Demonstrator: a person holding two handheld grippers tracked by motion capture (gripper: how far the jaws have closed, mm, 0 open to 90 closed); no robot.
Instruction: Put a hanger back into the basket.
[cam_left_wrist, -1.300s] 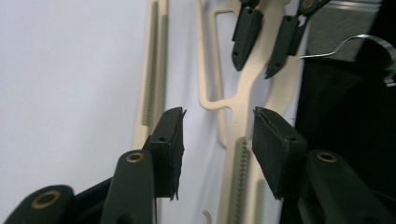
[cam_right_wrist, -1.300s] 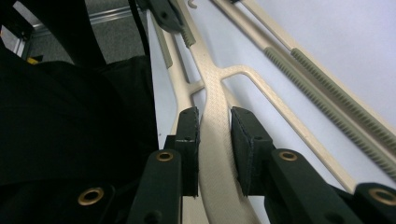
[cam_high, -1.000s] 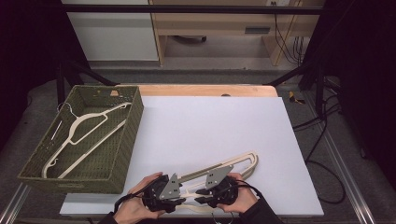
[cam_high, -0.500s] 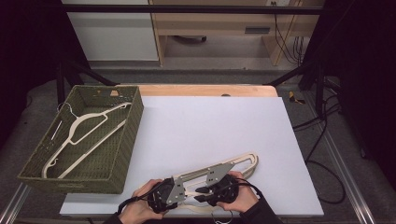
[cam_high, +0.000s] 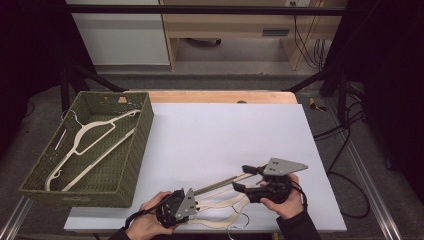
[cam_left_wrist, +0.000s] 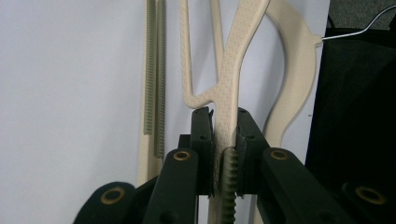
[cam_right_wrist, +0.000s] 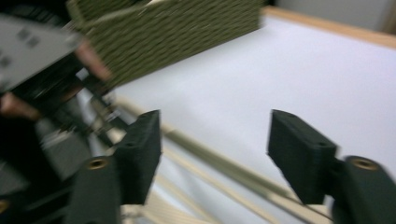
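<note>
High view: two hand-held grippers work a cream plastic hanger (cam_high: 220, 197) at the near edge of the white table (cam_high: 225, 130).
Left gripper (cam_high: 176, 207) has just closed; the left gripper view shows its pads pinching the hanger's arm. Right gripper (cam_high: 248, 178), jaws just opened and apart, hovers above the hanger's bar with nothing between them. A second hanger (cam_high: 85, 145) lies in the green woven basket (cam_high: 135, 150) at the left.
</note>
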